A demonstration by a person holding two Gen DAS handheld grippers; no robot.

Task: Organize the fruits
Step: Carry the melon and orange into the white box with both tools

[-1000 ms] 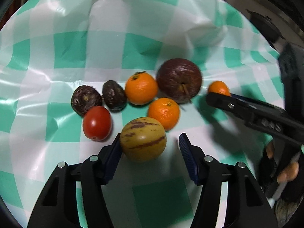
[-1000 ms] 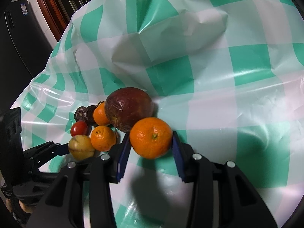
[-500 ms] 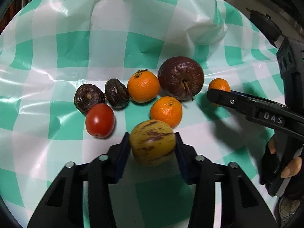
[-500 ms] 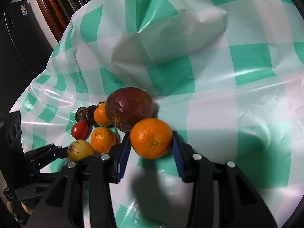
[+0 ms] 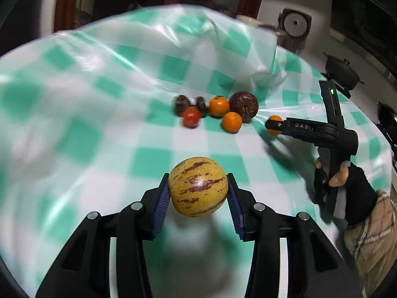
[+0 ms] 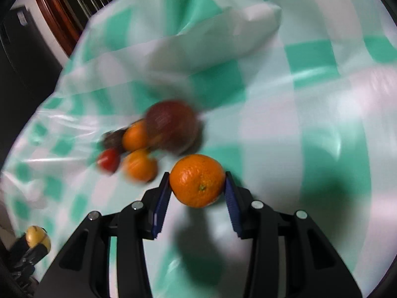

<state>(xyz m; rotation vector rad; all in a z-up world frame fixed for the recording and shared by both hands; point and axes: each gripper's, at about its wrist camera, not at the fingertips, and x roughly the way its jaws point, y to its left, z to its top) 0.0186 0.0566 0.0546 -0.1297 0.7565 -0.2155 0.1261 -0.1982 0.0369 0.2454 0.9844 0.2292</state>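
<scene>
Left tool (image 5: 198,189) has lifted the melon (image 5: 198,186) away from the apple (image 5: 244,104); right tool (image 6: 197,188) grips an orange (image 6: 197,180); five fruits remain.

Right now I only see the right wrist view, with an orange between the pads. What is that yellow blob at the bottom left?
Observer: A round yellow fruit, clamped in the left gripper.
Visitor: Plain yellow?
Observer: No, purple-brown streaks run across its skin.
Visitor: And who holds my side?
Observer: A hand in a black fingerless glove grips the handle of the right gripper, which is shut on your orange.
</scene>
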